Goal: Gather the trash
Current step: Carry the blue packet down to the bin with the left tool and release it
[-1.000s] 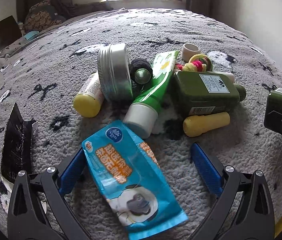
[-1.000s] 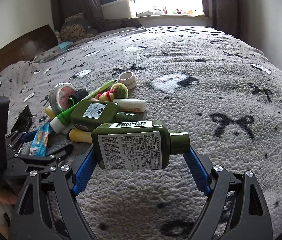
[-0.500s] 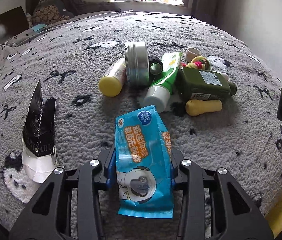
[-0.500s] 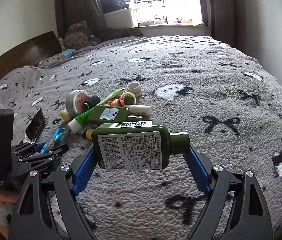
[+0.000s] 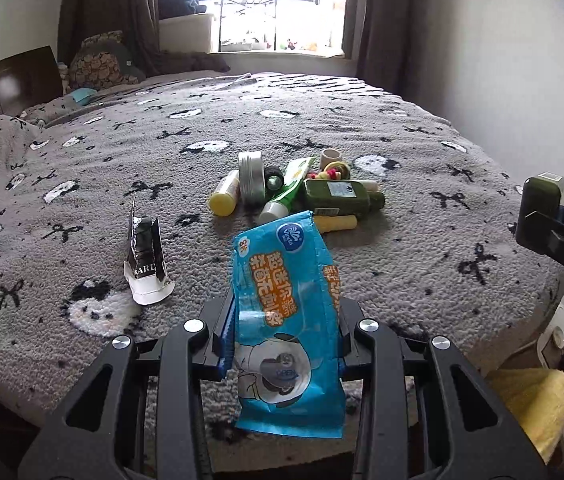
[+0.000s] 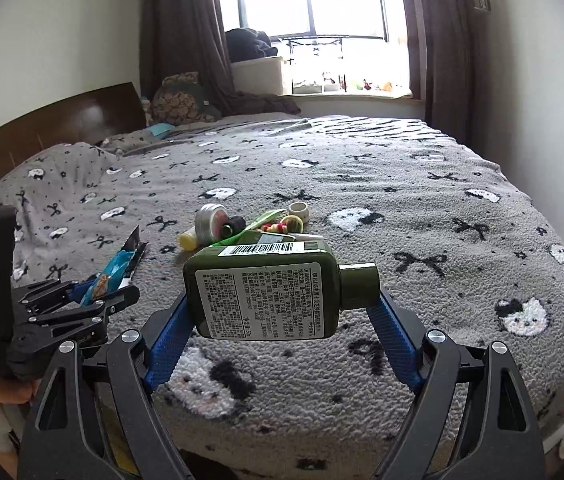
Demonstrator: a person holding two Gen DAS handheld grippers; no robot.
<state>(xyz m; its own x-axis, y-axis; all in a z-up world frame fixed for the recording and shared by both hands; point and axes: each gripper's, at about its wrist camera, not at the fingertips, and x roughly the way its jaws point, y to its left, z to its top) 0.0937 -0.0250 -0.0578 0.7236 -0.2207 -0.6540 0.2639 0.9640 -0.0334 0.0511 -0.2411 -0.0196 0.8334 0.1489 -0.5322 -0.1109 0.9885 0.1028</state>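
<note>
My left gripper (image 5: 286,320) is shut on a blue wet-wipe packet (image 5: 284,312) and holds it up over the near edge of the bed; the packet also shows in the right wrist view (image 6: 105,276). My right gripper (image 6: 277,312) is shut on a dark green bottle (image 6: 265,292), held sideways with its label facing me above the bed's near edge. It shows at the right in the left wrist view (image 5: 542,208). A torn black wrapper (image 5: 146,264) lies on the blanket to the left.
A pile lies mid-bed: a second green bottle (image 5: 338,194), a green tube (image 5: 286,196), a round tin (image 5: 250,178), yellow bottles (image 5: 225,196), a tape roll (image 5: 330,156). The bed has a grey patterned blanket (image 5: 402,272). A yellow cloth (image 5: 530,404) lies beside the bed at the lower right.
My left gripper shut on the blue packet and lifted it back, away from the pile toward the bed's edge. My right gripper drew back too, still holding the green bottle.
</note>
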